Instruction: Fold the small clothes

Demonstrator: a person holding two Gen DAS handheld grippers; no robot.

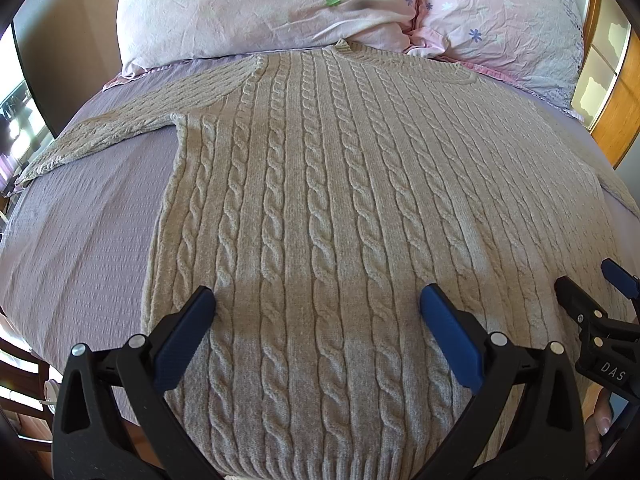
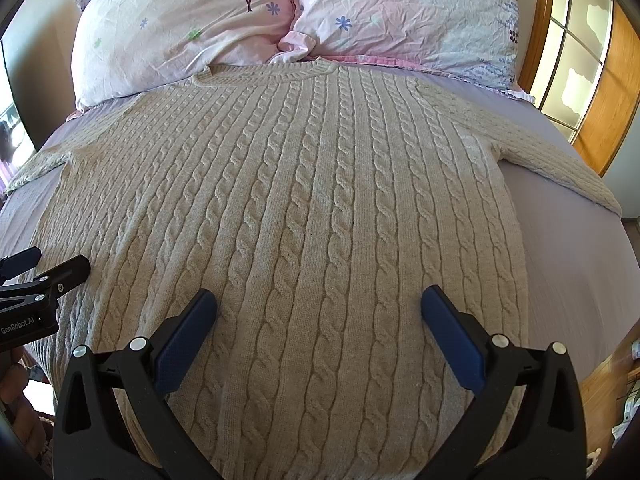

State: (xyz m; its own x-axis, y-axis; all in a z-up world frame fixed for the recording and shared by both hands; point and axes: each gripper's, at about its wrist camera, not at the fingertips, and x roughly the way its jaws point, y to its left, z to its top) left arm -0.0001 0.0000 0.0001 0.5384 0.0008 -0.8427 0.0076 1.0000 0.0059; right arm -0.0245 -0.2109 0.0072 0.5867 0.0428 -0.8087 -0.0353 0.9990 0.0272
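Note:
A beige cable-knit sweater [image 1: 320,184] lies flat on the bed, collar toward the pillows, hem nearest me; it also shows in the right wrist view [image 2: 304,208]. Its left sleeve [image 1: 116,128] stretches out to the left and its right sleeve [image 2: 560,160] to the right. My left gripper [image 1: 318,300] is open and empty above the lower left part of the sweater. My right gripper [image 2: 319,302] is open and empty above the lower right part. Each gripper shows at the edge of the other's view: the right one [image 1: 588,286], the left one [image 2: 56,264].
The bed has a lilac sheet [image 1: 80,232]. Two pink floral pillows [image 1: 264,8] [image 2: 404,12] lie at the head, touching the collar. A wooden-framed window [image 2: 576,64] stands to the right of the bed.

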